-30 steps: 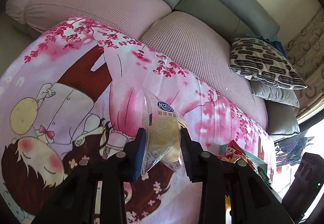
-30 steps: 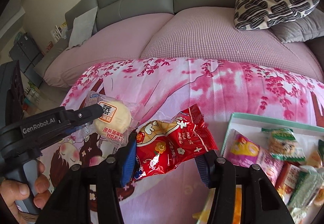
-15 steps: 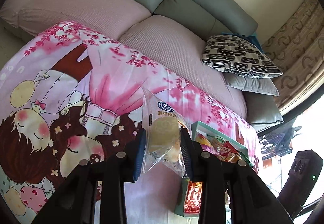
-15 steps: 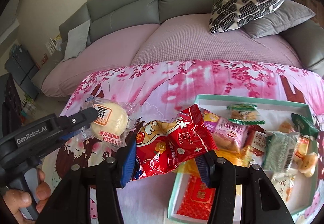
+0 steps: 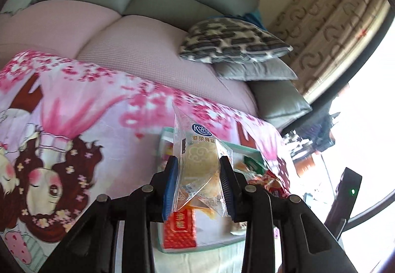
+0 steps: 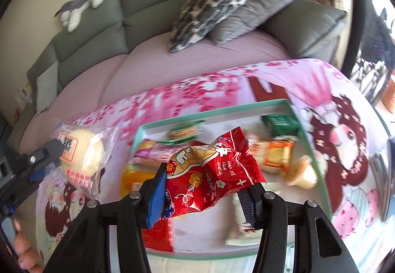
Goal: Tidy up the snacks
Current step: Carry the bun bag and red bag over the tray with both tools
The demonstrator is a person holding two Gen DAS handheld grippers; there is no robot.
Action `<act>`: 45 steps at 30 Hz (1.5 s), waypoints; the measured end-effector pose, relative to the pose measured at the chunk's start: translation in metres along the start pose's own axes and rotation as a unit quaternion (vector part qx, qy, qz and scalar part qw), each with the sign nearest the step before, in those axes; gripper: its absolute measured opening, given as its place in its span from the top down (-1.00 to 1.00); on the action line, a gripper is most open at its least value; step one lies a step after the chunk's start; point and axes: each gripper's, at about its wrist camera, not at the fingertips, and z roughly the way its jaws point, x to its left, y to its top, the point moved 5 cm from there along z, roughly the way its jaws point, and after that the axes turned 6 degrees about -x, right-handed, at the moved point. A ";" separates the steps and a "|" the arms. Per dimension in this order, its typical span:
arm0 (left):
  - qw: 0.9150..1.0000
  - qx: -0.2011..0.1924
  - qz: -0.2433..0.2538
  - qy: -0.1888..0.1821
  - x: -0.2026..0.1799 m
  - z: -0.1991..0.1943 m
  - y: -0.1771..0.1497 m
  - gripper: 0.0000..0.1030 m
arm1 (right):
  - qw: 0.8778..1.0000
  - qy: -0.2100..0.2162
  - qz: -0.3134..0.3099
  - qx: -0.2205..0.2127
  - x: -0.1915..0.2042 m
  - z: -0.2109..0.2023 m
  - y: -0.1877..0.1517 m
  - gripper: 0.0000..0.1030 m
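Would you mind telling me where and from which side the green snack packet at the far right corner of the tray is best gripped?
I would take the green snack packet across its short width, coming from above. It lies flat near the tray's far right corner, where the rim blocks a sideways approach. A pinch at the crimped end may be safest, though blur hides detail. Both grippers are currently full.

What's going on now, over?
Left gripper shut on clear-wrapped bun. Right gripper shut on red snack packet. Both held above the snack tray. Nothing blocking the drop.
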 end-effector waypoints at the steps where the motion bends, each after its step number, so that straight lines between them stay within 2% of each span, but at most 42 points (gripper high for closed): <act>1: 1.000 0.006 0.008 -0.005 -0.008 0.004 -0.004 0.31 | 1.000 -0.006 0.007 -0.001 -0.008 -0.002 0.001 -0.08; 9: 0.996 0.061 0.056 -0.026 -0.052 0.031 -0.041 0.31 | 0.999 -0.029 0.036 -0.001 -0.045 -0.009 -0.005 -0.08; 18: 0.992 0.115 0.052 -0.019 -0.055 0.056 -0.074 0.31 | 0.999 -0.020 0.035 0.015 -0.048 -0.002 -0.013 -0.08; 29: 0.989 0.139 0.054 0.013 -0.048 0.070 -0.093 0.30 | 0.999 -0.017 0.030 0.041 -0.046 0.015 -0.022 -0.10; 45: 0.986 0.156 0.049 0.026 -0.039 0.085 -0.105 0.29 | 0.997 -0.014 0.031 0.075 -0.041 0.036 -0.031 -0.10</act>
